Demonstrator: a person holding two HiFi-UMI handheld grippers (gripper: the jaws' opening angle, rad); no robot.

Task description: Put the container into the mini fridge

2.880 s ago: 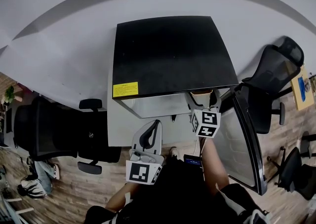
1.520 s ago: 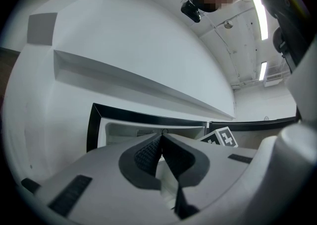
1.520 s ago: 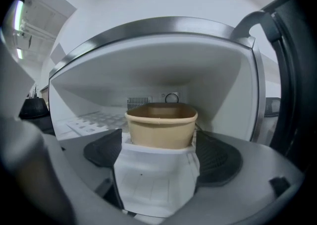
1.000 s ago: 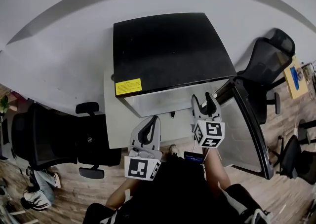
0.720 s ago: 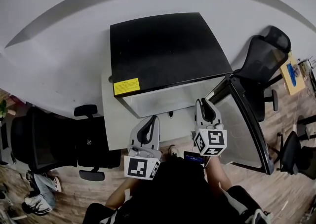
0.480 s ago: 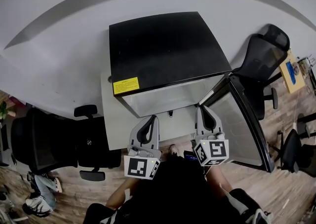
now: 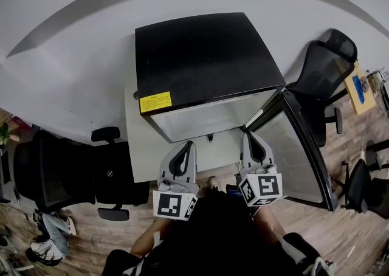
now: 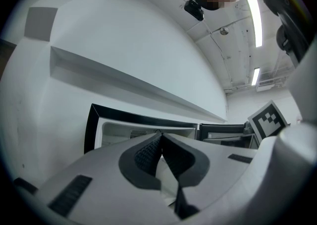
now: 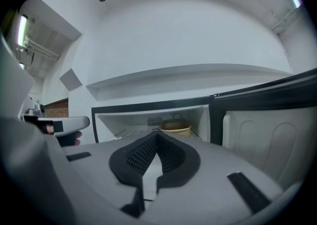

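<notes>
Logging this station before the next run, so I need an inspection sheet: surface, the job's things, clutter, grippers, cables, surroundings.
Surface: a white platform bears the mini fridge.
Job's things: the fridge door stands open; the container sits inside on the shelf with its lid on.
Clutter: nothing seen.
Grippers: left gripper shut and empty; right gripper has just closed its jaws with nothing between them. Both are in front of the fridge opening.
Cables: nothing seen.
Surroundings: left chair and right chair, both black; wood floor.
</notes>
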